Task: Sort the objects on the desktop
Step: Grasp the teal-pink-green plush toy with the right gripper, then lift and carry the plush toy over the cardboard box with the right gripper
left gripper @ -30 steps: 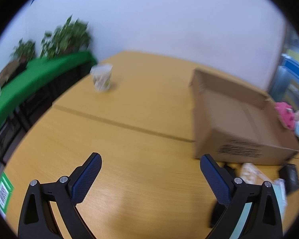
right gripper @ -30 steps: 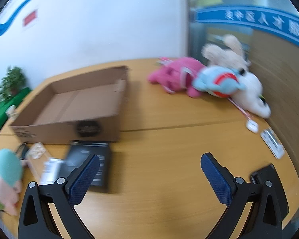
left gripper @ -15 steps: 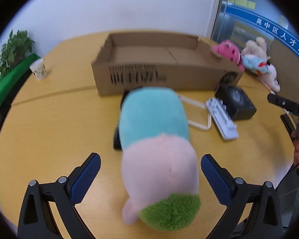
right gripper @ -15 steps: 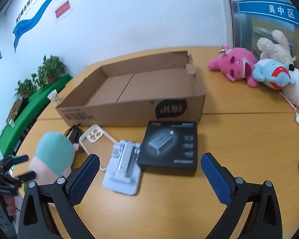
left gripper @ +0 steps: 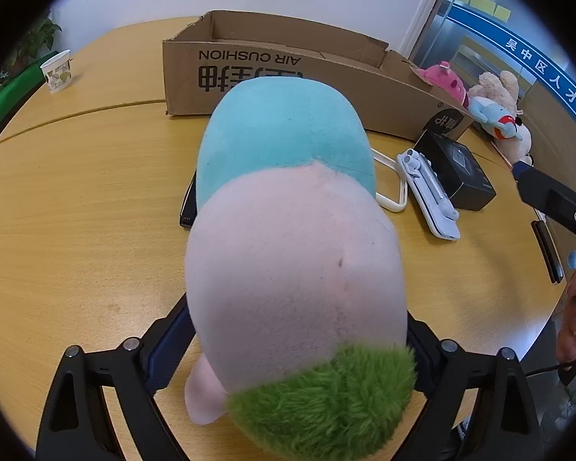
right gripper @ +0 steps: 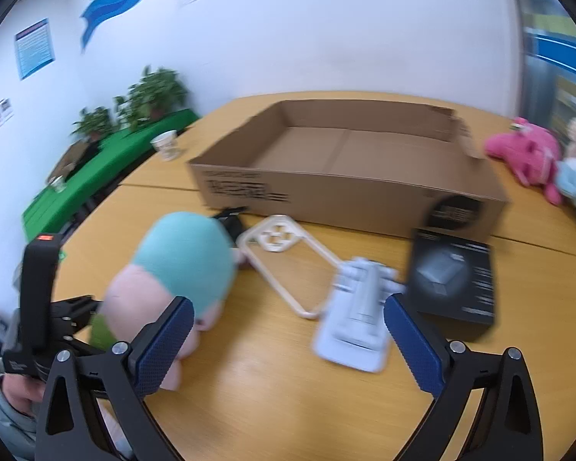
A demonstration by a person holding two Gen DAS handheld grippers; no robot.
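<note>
On the wooden table [left gripper: 80, 207], in front of the cardboard box [right gripper: 349, 161], left gripper [left gripper: 295, 349] clamped on the plush toy [left gripper: 292, 238] at its pink-green end. Right gripper [right gripper: 288, 338] spread wide, holding nothing, over the white folding stand [right gripper: 359, 319]; black box [right gripper: 453, 280] just beside the stand

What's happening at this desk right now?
A person is sorting desk clutter with two handheld grippers. The left gripper is closed around a plush toy that rests on the table. The right gripper hangs open above a white phone stand. The cardboard box behind looks empty.
</note>
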